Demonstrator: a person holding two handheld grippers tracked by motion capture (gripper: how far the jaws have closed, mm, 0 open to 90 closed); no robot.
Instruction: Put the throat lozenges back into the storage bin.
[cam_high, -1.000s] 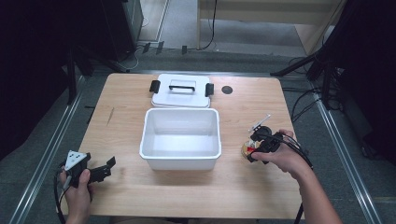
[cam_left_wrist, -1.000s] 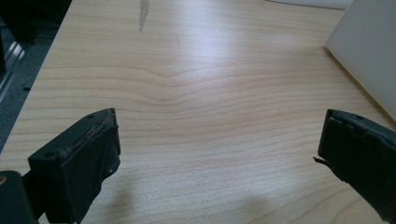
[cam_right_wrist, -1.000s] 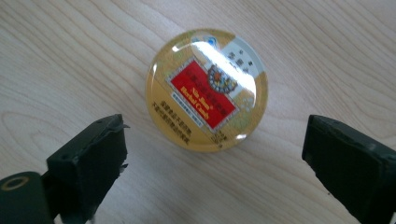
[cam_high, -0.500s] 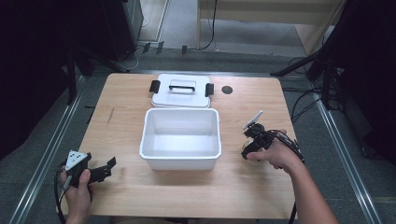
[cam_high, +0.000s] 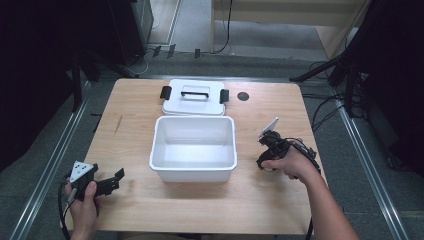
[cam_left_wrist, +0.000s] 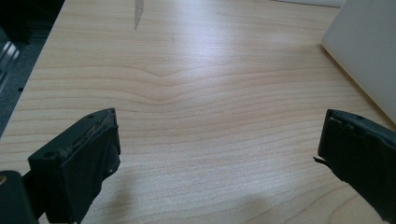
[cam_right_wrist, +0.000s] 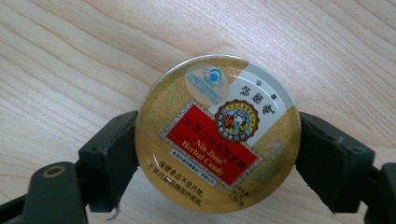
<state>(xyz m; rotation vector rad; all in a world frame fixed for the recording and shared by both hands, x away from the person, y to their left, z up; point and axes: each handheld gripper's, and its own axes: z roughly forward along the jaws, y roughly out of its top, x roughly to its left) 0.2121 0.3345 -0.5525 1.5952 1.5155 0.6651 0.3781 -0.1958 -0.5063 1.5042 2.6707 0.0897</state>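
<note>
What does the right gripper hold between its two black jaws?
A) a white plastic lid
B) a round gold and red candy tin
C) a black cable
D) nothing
B: in the right gripper view, the round gold and red candy tin sits clamped between both jaws of the right gripper.

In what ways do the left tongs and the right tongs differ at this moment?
The left tongs stand wide open with bare table between the jaws; the right tongs are closed on a round candy tin. In the high view, the left tongs lie at the table's near left corner, the right tongs right of the white bin. Both have black jaws and are hand-held.
</note>
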